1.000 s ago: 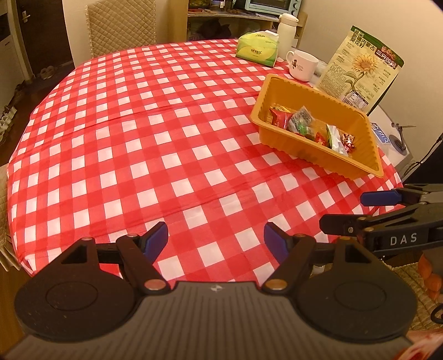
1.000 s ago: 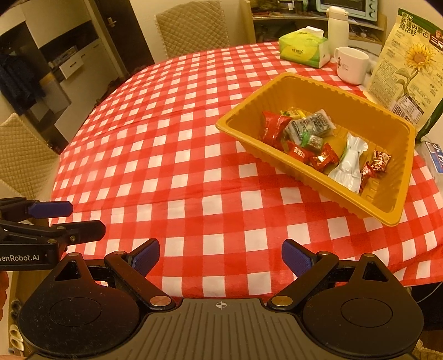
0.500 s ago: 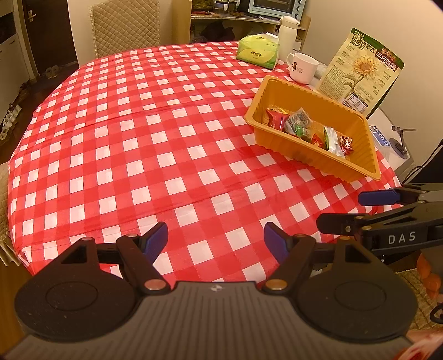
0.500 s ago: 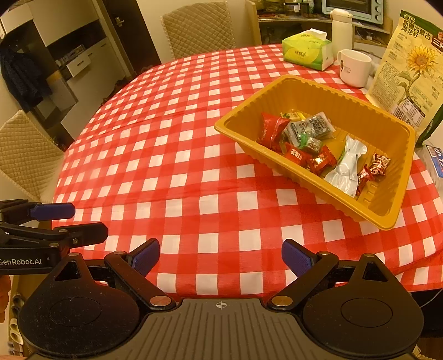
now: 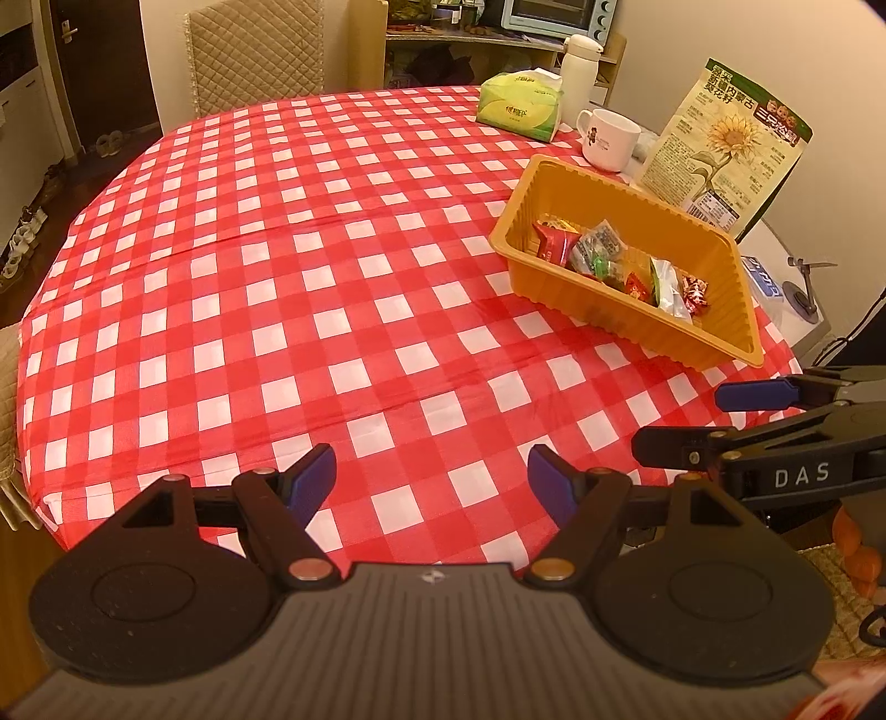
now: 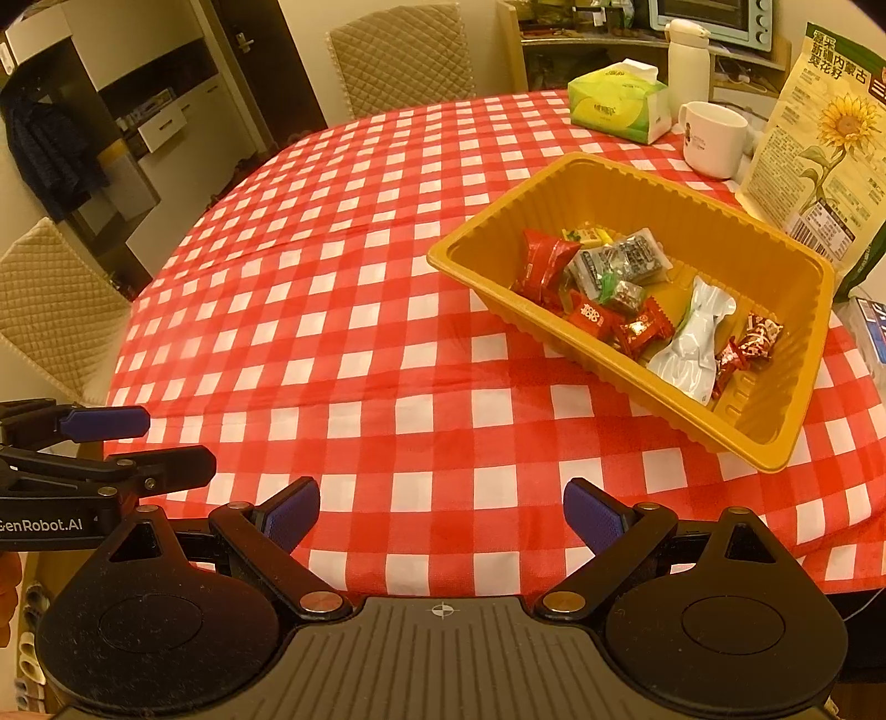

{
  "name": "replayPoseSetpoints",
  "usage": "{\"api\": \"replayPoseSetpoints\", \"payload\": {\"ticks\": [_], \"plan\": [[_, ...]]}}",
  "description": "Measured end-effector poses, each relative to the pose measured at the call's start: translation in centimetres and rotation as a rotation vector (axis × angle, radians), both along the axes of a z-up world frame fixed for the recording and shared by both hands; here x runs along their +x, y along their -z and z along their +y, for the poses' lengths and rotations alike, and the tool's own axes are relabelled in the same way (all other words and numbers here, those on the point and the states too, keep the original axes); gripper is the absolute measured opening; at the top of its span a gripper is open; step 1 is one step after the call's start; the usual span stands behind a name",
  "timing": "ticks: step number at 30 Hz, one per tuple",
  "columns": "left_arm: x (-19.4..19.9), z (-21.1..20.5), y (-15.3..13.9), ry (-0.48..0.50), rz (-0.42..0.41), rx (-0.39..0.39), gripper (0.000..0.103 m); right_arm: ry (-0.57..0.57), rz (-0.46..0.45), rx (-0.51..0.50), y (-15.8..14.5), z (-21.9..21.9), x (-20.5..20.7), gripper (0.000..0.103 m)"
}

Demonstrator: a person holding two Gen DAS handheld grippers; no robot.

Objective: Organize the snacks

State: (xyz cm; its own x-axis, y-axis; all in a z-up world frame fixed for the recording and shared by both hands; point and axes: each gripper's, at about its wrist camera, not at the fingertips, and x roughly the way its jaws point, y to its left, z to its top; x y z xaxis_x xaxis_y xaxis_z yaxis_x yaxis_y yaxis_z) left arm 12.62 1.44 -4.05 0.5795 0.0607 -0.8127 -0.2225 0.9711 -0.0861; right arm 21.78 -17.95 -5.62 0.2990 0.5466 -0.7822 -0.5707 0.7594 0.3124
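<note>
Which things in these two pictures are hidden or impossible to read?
- Snacks in left wrist view: lower ones hidden by the tray's near wall.
- Sunflower bag in right wrist view: cut by the right edge.
- Mug print: too small.

home dining room, checked tablecloth (image 5: 277,310), toaster oven (image 5: 556,14), padded chair (image 6: 398,55)
</note>
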Motion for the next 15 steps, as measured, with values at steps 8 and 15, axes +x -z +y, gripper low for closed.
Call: {"api": "replayPoseSetpoints", "payload": {"ticks": [8,15], "plan": [[0.19,0.04,0.01,-0.001,0.001,0.0,0.075,0.001,0.002,0.0,0.02,0.12,0.12,0.094],[0.28,0.05,0.03,-0.001,0.0,0.0,0.075,0.002,0.002,0.0,0.07,0.13,0.15,0.094]]}}
